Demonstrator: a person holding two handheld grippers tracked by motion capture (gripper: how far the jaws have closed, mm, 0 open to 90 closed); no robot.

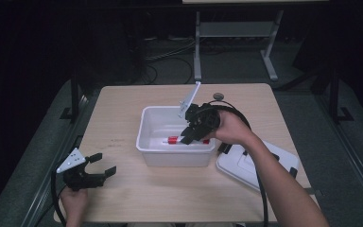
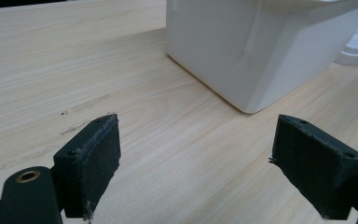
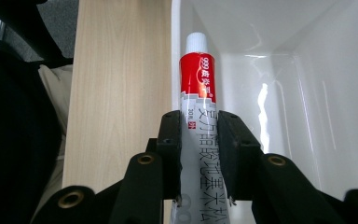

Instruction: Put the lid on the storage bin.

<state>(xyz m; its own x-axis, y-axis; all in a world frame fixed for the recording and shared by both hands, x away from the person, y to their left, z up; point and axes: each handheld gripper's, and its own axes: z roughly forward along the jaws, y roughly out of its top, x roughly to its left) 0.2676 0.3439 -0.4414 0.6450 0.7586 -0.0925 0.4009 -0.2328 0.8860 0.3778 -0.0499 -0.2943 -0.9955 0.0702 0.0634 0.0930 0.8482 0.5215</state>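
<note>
A red and white tube [image 3: 198, 100] with a white cap is clamped between the jaws of my right gripper [image 3: 199, 140]. In the high view the right gripper [image 1: 189, 137] reaches down into a white plastic bin [image 1: 146, 124] at the table's middle, holding the tube [image 1: 172, 140] low inside it, cap toward the left. My left gripper [image 1: 101, 164] rests near the table's front left corner, jaws wide apart and empty. Its own view shows the two black pads [image 2: 91, 161] over bare wood, with the bin's corner [image 2: 242, 51] ahead.
The bin's white lid [image 1: 250, 165] lies on the table right of the bin, partly under the right forearm. A small round grey object [image 1: 218, 96] sits near the far edge. A metal desk frame [image 1: 197, 47] stands beyond the table.
</note>
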